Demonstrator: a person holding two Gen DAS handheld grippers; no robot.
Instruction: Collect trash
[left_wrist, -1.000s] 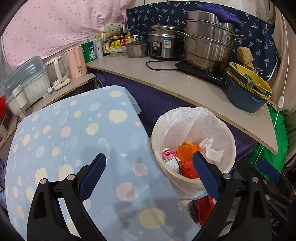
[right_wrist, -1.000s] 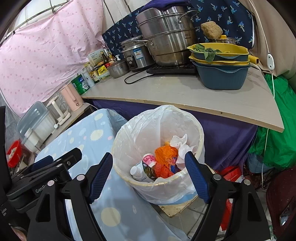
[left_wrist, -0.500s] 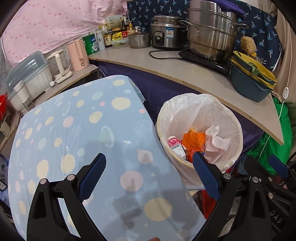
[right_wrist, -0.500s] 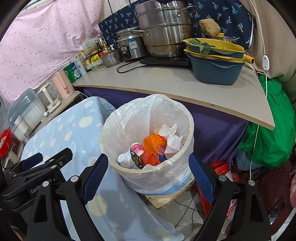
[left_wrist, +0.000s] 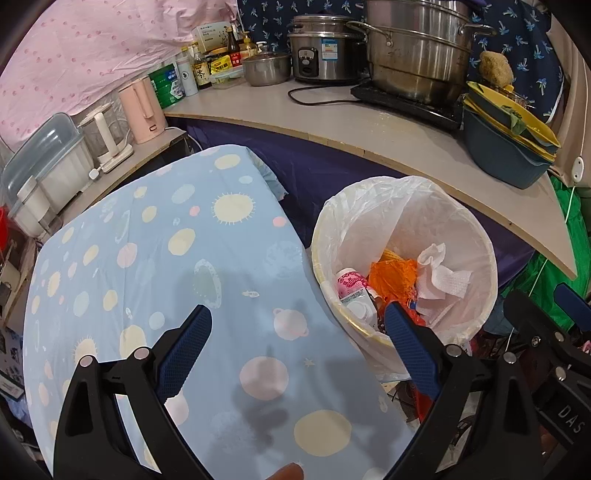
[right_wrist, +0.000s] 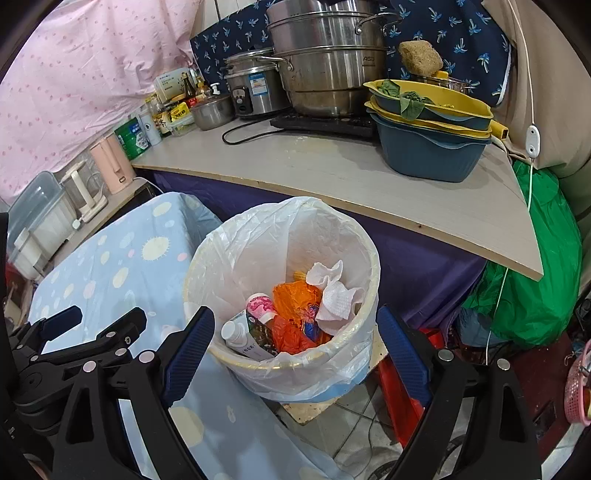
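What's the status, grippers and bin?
Left gripper open, empty. Right gripper open, empty. Trash bin holds bottles, orange bag, tissue. Nothing blocking.

Cramped kitchen corner
Pink curtain (left_wrist: 92, 55) behind a curved desk (right_wrist: 332, 173); tiled floor (right_wrist: 354, 424) below.

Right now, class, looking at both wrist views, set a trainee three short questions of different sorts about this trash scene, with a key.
1. True or false: the right claw grips a piece of trash.
2. What lines the trash bin?
   A. a white plastic bag
   B. newspaper
   C. nothing
3. Fill in: the crumpled white paper towel lies beside an ______ plastic bag.

Key: 1 false, both it and the left claw are open and empty; 2 A; 3 orange.
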